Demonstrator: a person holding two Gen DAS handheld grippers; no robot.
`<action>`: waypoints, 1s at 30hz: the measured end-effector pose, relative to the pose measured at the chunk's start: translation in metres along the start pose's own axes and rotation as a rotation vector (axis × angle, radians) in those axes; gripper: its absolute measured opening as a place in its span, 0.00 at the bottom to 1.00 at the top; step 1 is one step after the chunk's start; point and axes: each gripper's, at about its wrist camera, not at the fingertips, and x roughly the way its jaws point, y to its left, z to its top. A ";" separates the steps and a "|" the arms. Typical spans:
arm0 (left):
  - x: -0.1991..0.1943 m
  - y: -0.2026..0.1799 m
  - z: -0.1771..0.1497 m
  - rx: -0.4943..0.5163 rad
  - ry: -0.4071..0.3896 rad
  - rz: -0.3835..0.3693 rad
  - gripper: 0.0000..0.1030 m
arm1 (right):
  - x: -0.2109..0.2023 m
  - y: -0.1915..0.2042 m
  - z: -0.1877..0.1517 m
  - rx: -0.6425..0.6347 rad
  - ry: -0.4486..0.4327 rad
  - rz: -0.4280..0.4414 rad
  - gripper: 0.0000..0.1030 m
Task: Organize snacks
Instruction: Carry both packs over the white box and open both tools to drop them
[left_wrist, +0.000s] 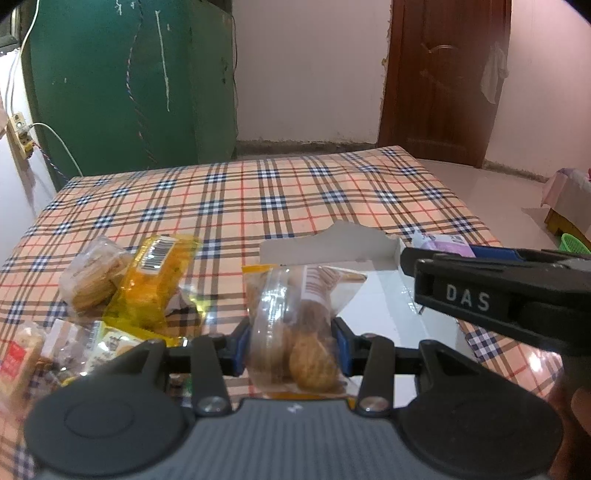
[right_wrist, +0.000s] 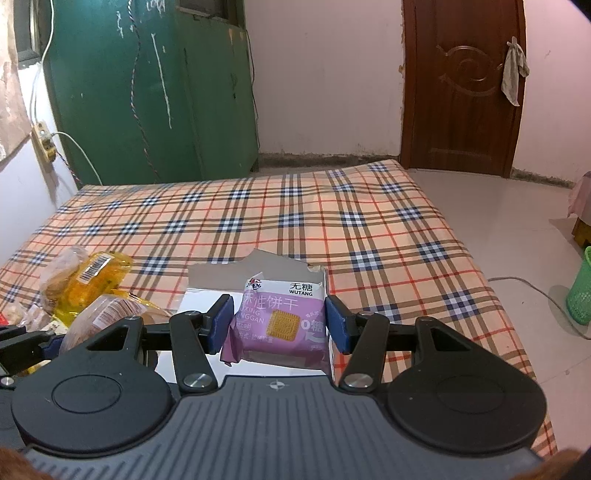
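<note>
A clear bag of cookies (left_wrist: 295, 332) was clamped between the blue pads of the left gripper (left_wrist: 293, 345), held above the near edge of a white box (left_wrist: 380, 295). The right gripper (right_wrist: 279, 323) was closed on a purple biscuit pack (right_wrist: 280, 321), also over the box (right_wrist: 195, 299). The box lay on a plaid cloth (right_wrist: 295, 206). To its left lay a yellow packet (left_wrist: 159, 280) beside other snacks (left_wrist: 94, 277).

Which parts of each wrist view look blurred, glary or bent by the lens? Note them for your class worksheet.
Left wrist view: snack pile at lower left is blurred; glare on the white box; the brown door bows. Right wrist view: purple biscuit packet is sharp, its print readable; the green cabinet leans and curves; corners go dark.
</note>
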 end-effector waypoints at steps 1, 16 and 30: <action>0.003 -0.001 0.000 -0.001 0.003 -0.001 0.42 | 0.004 -0.001 0.000 0.000 0.002 -0.002 0.64; 0.040 -0.017 0.011 0.020 0.019 -0.106 0.44 | 0.058 -0.007 0.019 -0.017 0.042 -0.012 0.65; 0.003 0.004 0.007 -0.002 0.005 -0.053 0.68 | -0.001 -0.010 0.014 -0.008 -0.047 -0.052 1.00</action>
